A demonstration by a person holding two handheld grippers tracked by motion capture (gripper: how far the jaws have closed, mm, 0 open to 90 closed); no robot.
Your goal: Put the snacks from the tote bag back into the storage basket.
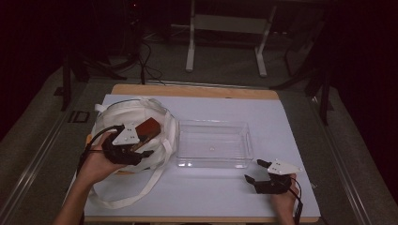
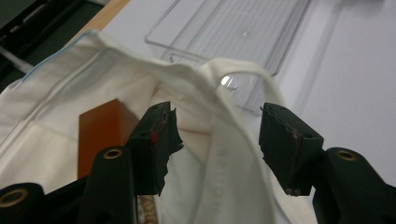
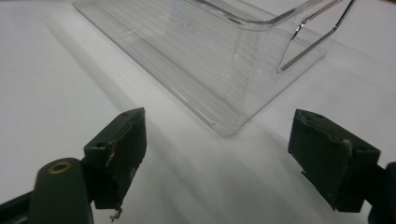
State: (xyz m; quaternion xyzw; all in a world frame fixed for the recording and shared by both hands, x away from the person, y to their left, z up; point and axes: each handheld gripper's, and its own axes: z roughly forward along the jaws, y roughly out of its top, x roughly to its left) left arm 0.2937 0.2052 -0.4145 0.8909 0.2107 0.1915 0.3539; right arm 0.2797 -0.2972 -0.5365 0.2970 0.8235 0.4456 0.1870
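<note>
Across the bag strap (image 2: 224, 158), faint unreadable lettering between left claw (image 2: 217, 140) jaws

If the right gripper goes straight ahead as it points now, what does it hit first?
Most likely the near corner of the clear plastic tray; the right gripper is open, with bare white table cover before it.

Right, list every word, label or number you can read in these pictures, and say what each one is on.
Faint grey print on the strap of the white cloth bag: a short run of characters, seen sideways and too blurred to read.
Orange-brown box in the bag: no lettering can be made out.
Clear plastic tray: no text.
</note>
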